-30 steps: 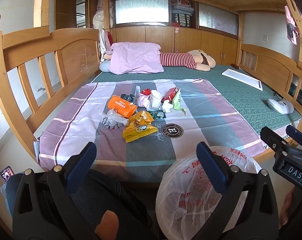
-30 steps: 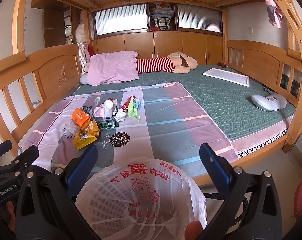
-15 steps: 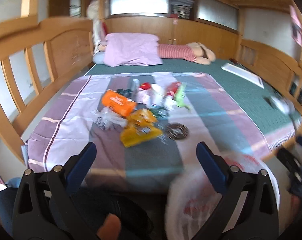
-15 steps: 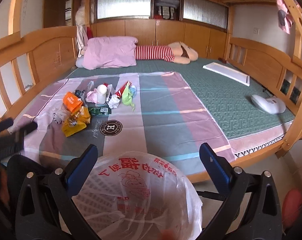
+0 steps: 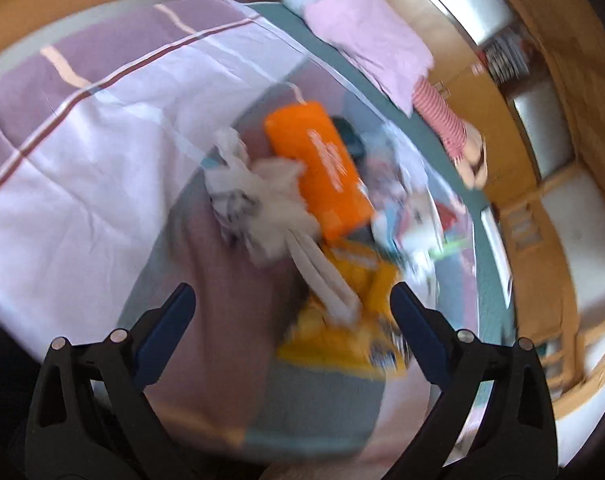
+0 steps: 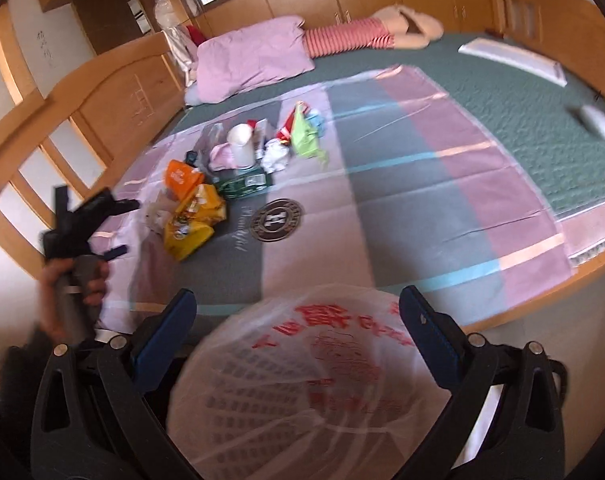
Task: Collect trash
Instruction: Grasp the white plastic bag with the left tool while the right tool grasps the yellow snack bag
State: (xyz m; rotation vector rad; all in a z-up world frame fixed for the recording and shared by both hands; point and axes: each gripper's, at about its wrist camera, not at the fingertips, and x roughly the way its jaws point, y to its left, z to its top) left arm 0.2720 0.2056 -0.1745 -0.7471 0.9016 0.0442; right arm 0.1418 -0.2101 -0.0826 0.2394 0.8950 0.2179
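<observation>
Orange packet [image 5: 318, 172] lies with long axis from upper left to lower right; both grippers' jaws are wide, empty.

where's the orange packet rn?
The orange packet is on the striped sheet, left end of the trash pile: centre of the left wrist view, beside the white crumpled bag, just beyond the yellow wrapper.

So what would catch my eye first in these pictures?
Probably the bright heap of trash: an orange packet and a yellow wrapper on the striped sheet, just ahead of the open left gripper. Then the red-printed plastic bag, in front of the open right gripper.
</observation>
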